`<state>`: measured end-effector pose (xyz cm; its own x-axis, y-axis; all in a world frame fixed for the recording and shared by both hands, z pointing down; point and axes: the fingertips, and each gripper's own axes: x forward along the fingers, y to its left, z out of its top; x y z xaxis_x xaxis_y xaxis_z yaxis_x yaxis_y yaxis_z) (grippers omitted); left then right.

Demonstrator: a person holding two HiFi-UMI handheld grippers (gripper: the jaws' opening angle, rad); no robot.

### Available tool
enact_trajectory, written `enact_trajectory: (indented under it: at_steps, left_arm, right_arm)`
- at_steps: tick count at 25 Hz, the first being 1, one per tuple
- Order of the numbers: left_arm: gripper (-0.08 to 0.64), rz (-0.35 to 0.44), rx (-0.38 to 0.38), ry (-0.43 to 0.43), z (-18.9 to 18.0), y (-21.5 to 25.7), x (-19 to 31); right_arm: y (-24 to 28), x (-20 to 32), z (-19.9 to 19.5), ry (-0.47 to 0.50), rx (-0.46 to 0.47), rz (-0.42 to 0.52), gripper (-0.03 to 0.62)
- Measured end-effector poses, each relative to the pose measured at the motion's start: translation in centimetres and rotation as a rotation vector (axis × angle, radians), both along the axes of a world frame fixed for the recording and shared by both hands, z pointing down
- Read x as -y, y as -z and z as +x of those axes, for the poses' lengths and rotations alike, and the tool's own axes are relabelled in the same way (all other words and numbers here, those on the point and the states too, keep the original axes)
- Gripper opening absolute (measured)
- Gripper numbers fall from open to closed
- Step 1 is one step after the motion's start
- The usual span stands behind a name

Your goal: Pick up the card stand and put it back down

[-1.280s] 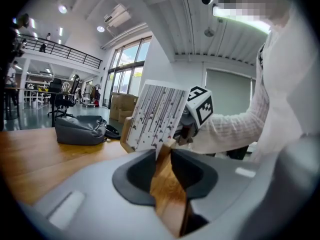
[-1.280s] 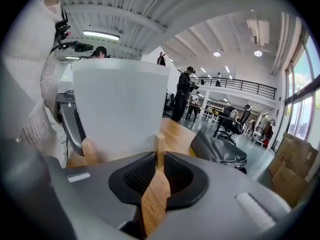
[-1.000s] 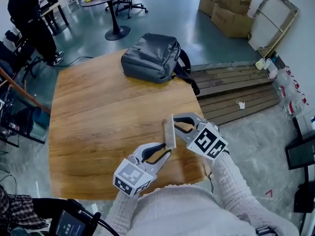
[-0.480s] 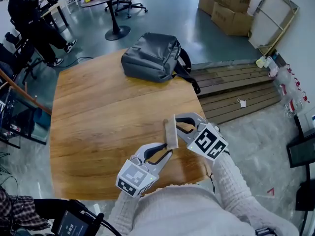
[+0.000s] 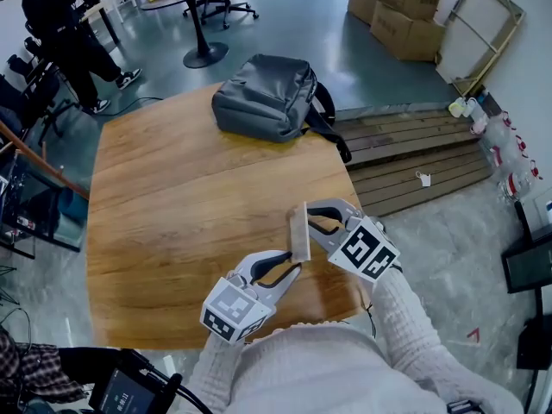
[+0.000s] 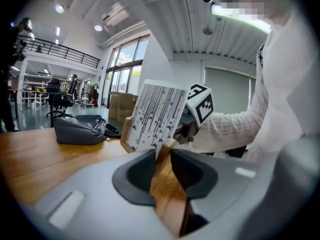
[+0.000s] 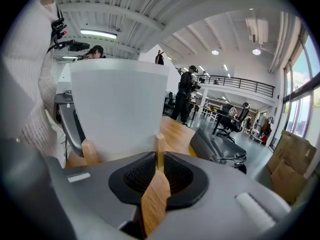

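No visible change from a second ago; card stand point(image 5: 298, 229) still over the bench point(image 5: 172, 205) at 5 o'clock; near end pinched in left claw point(image 5: 291, 267), far end in right claw point(image 5: 312, 216), both clamped on the wood; probably a pause before set-down.

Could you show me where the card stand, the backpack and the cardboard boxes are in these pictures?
card stand point(image 5: 298, 229), head view, middle of its narrow edge as seen from above.
backpack point(image 5: 263, 93), head view, middle of its grey body.
cardboard boxes point(image 5: 405, 37), head view, side of the nearer box.
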<state>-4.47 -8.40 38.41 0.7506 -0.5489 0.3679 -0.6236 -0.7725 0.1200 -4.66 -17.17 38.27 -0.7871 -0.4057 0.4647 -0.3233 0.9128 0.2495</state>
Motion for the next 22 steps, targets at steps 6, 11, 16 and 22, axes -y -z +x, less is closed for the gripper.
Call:
enact_trajectory:
  at_steps: [6, 11, 16, 22]
  left_arm:
    - [0.1, -0.001, -0.008, 0.012, -0.1, 0.0, 0.2]
    - [0.1, -0.008, -0.001, 0.007, -0.1, -0.2, 0.1]
    - [0.101, -0.034, 0.008, -0.002, -0.1, -1.2, 0.2]
    - [0.101, -0.063, 0.005, -0.014, -0.4, -2.5, 0.4]
  right_arm:
    - [-0.2, 0.2, 0.0, -0.002, 0.001, -0.007, 0.054]
    - [-0.5, 0.0, 0.1, -0.003, 0.003, -0.017, 0.054]
    - [-1.5, 0.2, 0.0, -0.002, -0.009, -0.036, 0.054]
    - [-3.0, 0.3, -0.2, -0.004, -0.028, -0.061, 0.052]
